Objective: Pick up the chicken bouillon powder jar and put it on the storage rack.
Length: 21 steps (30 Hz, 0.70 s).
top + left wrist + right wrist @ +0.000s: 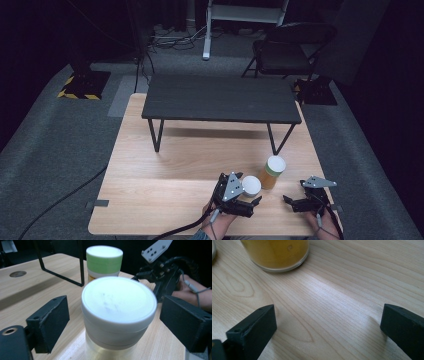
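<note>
A clear jar with a white lid (251, 185) (118, 305) stands on the wooden table (165, 190) near its front edge. My left gripper (250, 191) (113, 312) has its jaws on either side of that lid; a gap shows at the left pad, and the right pad is almost against the rim. Just behind stands a jar of amber contents with a green-banded white lid (272, 172) (104, 261) (277, 252). My right gripper (294, 192) (328, 322) rests low over bare wood to the right of both jars, open, with nothing between its jaws.
A small black bench-like stand (220, 97) on thin metal legs covers the far half of the table. A black folding chair (290, 47) sits beyond it on the grey carpet. The table's front edge runs just below both hands.
</note>
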### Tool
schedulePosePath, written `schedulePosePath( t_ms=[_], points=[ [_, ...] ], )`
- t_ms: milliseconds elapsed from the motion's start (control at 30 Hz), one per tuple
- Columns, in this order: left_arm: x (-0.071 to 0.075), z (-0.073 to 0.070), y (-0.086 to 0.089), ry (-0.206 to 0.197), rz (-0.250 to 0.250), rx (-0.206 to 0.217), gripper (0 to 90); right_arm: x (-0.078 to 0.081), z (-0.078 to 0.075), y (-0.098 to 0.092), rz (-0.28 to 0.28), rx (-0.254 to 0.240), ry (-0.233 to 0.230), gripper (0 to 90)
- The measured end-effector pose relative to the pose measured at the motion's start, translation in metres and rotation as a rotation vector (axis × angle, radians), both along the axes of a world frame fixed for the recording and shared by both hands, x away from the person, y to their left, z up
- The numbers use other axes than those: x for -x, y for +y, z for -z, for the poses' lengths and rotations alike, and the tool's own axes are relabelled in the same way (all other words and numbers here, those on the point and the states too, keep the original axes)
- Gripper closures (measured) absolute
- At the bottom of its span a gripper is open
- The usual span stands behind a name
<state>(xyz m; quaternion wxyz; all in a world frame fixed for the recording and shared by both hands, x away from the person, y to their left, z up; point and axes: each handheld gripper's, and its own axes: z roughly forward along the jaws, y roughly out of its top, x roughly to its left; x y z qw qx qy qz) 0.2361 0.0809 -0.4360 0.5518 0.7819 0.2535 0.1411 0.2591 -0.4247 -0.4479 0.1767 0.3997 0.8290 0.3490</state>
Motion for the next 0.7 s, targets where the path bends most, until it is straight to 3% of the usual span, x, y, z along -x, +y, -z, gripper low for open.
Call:
schedulePosePath(
  t_ms=[267, 333, 533, 700],
  points=[
    [-0.004, 0.009, -0.004, 0.015, -0.004, -0.02, 14.9, 0.0, 0.0, 0.0, -0.002, 0.0, 0.0, 0.5],
    [-0.006, 0.012, -0.003, 0.019, 0.013, -0.01, 21.1, 0.0, 0.0, 0.0, -0.002, 0.001, 0.0, 0.5],
    [-0.003, 0.015, -0.002, -0.012, 0.022, -0.006, 33.0, 0.0, 0.0, -0.001, -0.002, 0.0, 0.001, 0.5],
    [0.0, 0.014, -0.002, -0.013, 0.009, -0.011, 33.5, 0.0, 0.0, 0.0, 0.0, 0.001, 0.0, 0.5]
  ],
)
